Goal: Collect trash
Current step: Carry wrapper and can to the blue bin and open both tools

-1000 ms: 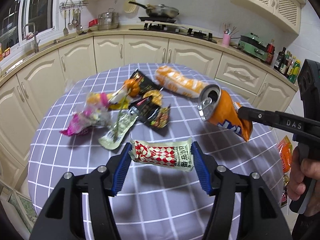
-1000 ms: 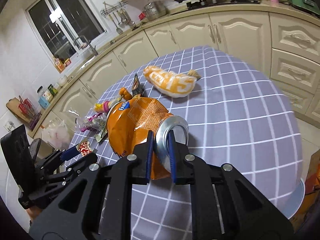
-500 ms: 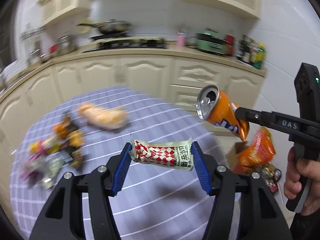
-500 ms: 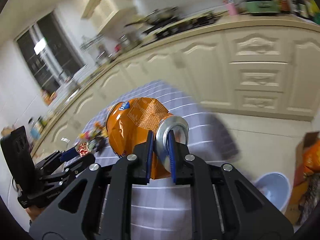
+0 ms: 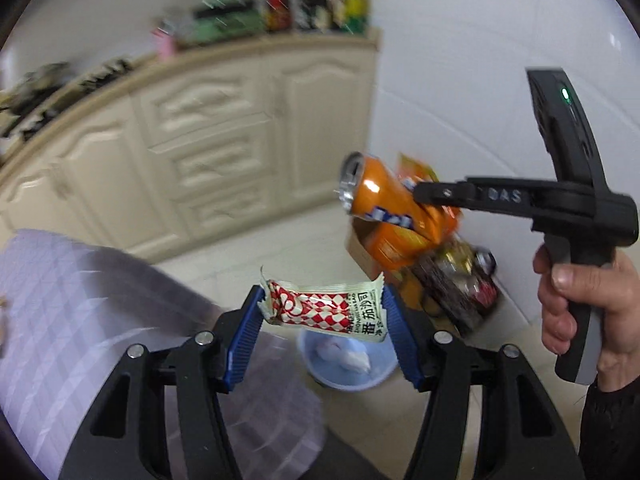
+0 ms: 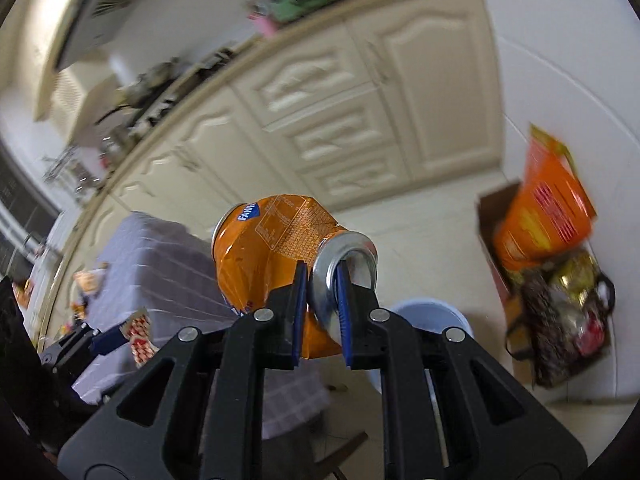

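1. Your left gripper (image 5: 322, 322) grips a red-and-white checked snack wrapper with printed characters (image 5: 326, 312). Its blue ribbed pads (image 5: 242, 338) are closed on the wrapper's two crimped ends, and the packet spans the gap at lower centre of the left wrist view.

2. Your right gripper (image 6: 322, 308) is clamped on a crushed orange aluminium drink can (image 6: 272, 252). One pad sits inside the can's open mouth and the other against its outer wall, so the hold is on the rim only. In the left wrist view the can (image 5: 384, 200) hangs at centre right.

3. A pale blue round plastic bin (image 5: 348, 364) stands on the cream tiled floor (image 5: 280, 248), directly below the wrapper in the left wrist view. Some pale crumpled material already lies in it. In the right wrist view only its rim (image 6: 432, 312) shows, behind the right-hand finger.

4. The checked lilac tablecloth (image 5: 80, 320) fills the lower left of both views. A cardboard box stuffed with orange and dark packets (image 6: 552, 280) stands at the right, beside the bin.

5. Judgement: you are on the carry-and-drop step, both items lifted clear of the table and brought towards the bin.

6. Next move, as I judge it: centre each item over the bin mouth before opening the fingers. The wrapper appears nearly aligned. The can looks offset towards the cardboard box and needs bringing over the bin.

7. Both views are motion-blurred; exact alignment cannot be confirmed.
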